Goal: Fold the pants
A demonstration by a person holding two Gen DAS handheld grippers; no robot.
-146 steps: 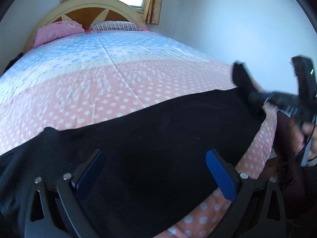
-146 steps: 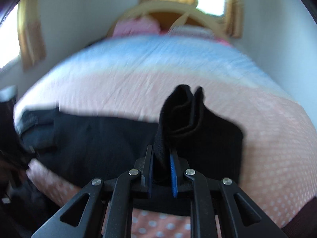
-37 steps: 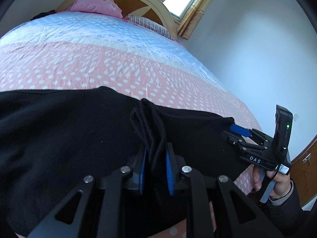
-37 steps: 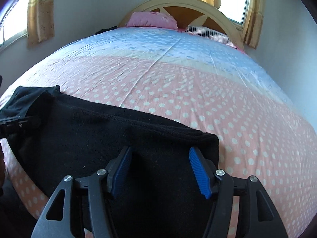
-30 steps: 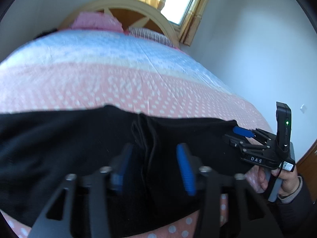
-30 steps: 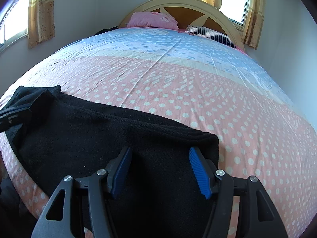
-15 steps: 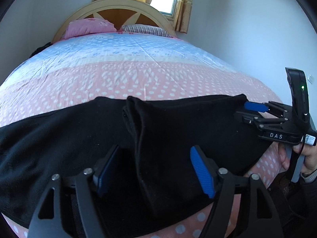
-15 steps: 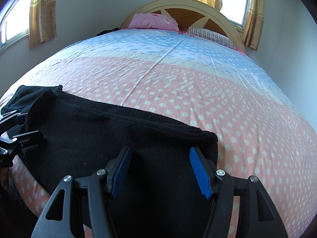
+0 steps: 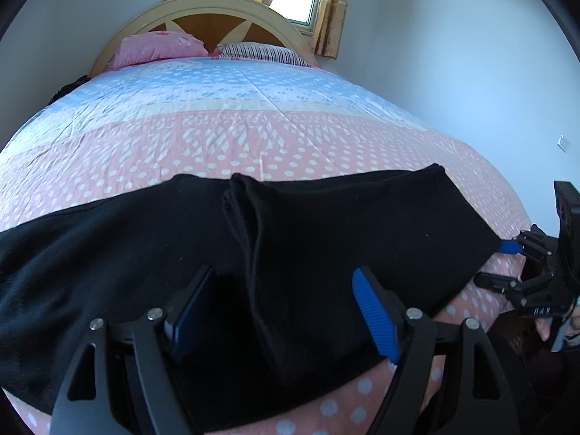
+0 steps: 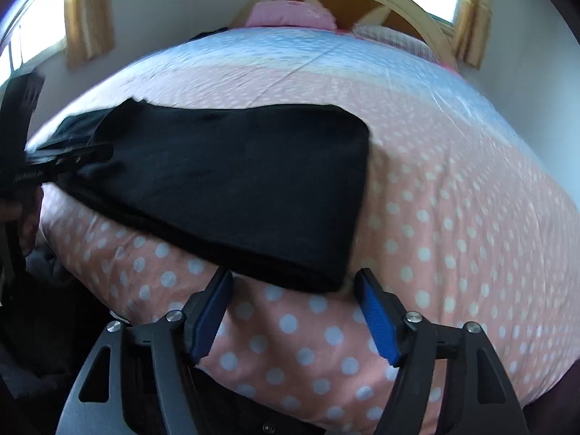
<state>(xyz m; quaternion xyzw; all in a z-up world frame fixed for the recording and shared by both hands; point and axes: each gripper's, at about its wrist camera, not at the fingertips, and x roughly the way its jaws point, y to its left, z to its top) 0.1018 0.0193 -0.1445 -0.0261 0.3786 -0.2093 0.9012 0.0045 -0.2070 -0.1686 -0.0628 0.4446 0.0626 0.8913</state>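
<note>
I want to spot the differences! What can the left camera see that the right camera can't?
Only the left wrist view shows the raised fold ridge across the black fleece pants, the striped pillow sharply, the white wall switch, and the right gripper by the pants' end. Only the right wrist view shows the curtained side window, the left gripper at the far end, and the pants' thick folded edge. Both share the polka-dot pink bedspread, pink pillow, arched wooden headboard, and open jaws.
</note>
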